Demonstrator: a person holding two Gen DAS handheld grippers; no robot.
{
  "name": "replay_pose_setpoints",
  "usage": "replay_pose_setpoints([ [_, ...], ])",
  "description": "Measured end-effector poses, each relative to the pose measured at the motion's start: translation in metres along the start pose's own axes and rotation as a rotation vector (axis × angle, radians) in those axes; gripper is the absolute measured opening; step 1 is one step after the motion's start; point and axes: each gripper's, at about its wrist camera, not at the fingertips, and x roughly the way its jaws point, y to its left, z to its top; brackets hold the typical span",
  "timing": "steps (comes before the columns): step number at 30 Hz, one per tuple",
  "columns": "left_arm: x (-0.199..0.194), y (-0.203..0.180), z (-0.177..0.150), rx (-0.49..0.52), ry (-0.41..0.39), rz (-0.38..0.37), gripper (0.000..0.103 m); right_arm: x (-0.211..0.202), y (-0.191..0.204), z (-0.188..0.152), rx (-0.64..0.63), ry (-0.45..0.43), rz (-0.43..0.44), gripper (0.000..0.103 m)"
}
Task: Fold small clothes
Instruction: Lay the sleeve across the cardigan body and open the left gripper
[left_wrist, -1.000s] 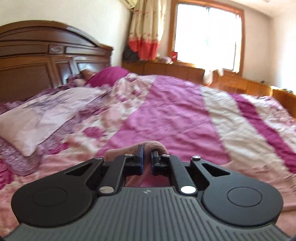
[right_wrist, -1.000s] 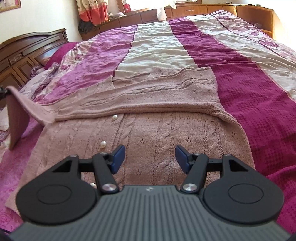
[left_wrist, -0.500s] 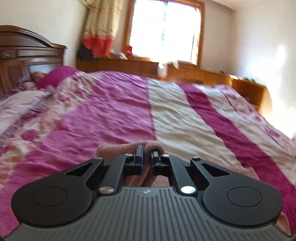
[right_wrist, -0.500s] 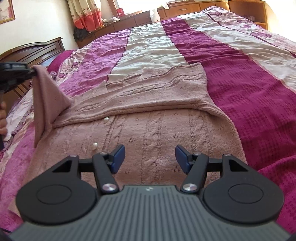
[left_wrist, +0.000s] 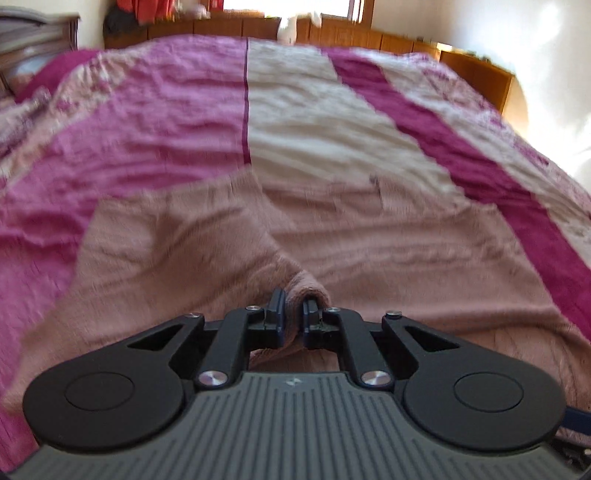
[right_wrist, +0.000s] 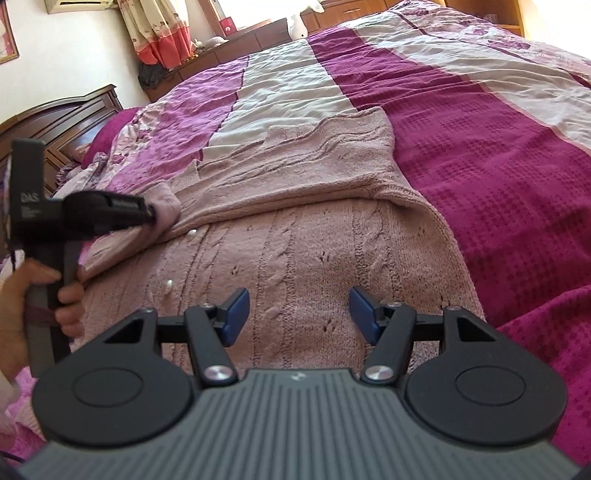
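While left tongs (left_wrist: 293, 314) pinch cardigan (right_wrist: 295, 229), right tongs (right_wrist: 297, 314) gape

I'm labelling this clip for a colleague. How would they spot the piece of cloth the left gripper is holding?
On the striped bed cover lies a pink cable-knit cardigan. At its left edge the left gripper pinches its bunched sleeve end, the only part lifted off the flat knit.

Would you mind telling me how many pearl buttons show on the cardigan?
2: one near the folded sleeve, one nearer the camera. Others may be hidden.
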Motion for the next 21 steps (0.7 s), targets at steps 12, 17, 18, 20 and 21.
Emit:
replay_pose_setpoints([
  [12,-0.059,0.030,-0.013,-0.123,-0.030,-0.016,0.079,-0.004,0.010,0.005,-0.018,-0.006,0.006,0.065],
  [17,-0.089,0.052,-0.023,-0.174,-0.005,0.039,0.082,-0.006,0.029,0.012,-0.065,-0.022,0.041,0.065],
  [18,-0.095,0.057,-0.025,-0.187,0.000,0.055,0.082,-0.006,0.035,0.013,-0.081,-0.025,0.051,0.065],
  [20,-0.107,0.068,-0.029,-0.206,0.010,0.098,0.083,-0.004,0.045,0.016,-0.107,-0.026,0.070,0.065],
  [21,-0.112,0.073,-0.031,-0.213,0.013,0.124,0.083,-0.003,0.051,0.017,-0.120,-0.026,0.082,0.065],
])
